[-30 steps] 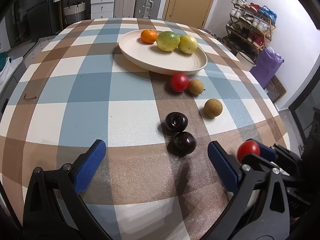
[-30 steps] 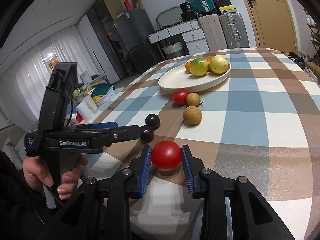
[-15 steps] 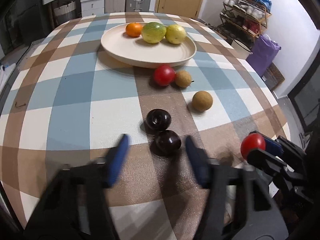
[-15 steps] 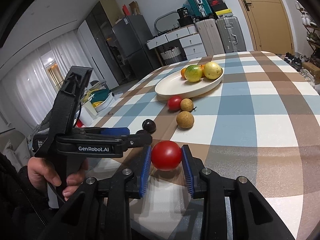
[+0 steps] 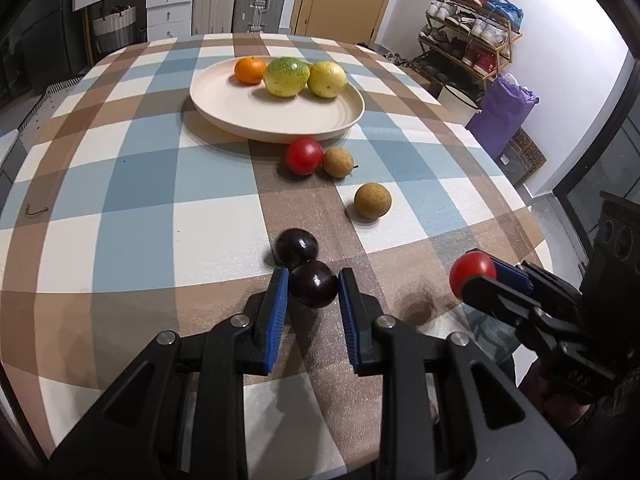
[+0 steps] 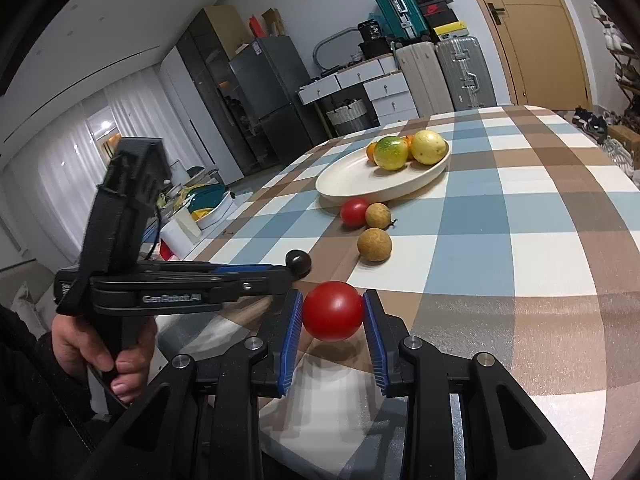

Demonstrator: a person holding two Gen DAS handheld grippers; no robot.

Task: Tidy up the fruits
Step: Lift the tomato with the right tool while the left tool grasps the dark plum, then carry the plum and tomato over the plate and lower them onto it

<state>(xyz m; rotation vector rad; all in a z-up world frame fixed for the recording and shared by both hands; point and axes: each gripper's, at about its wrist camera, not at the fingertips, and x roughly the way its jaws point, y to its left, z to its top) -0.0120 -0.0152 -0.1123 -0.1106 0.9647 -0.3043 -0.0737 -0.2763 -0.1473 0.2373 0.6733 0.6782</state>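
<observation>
Left hand-held gripper [image 5: 313, 285] is clamped on a dark plum [image 5: 313, 284], blue pads pressing both sides, right down at the checked counter [image 5: 120, 184]. A second dark plum [image 5: 296, 247] sits touching it just behind. Right hand-held gripper [image 6: 333, 313] is gripping a red tomato [image 6: 333, 311], held a bit above the cloth with its shadow underneath. Further back there's another red tomato [image 5: 304, 156] touching a small brown fruit with a stem [image 5: 338, 163], and a rounder brown fruit [image 5: 372, 200] off on its own nearer the grippers. The cream plate [image 5: 240, 112] holds an orange [image 5: 250, 70], a green-yellow fruit [image 5: 287, 77] and a yellow one [image 5: 327, 79] lined up along its far side. You can see the person's hand [image 6: 96, 344] wrapped round the left handle
</observation>
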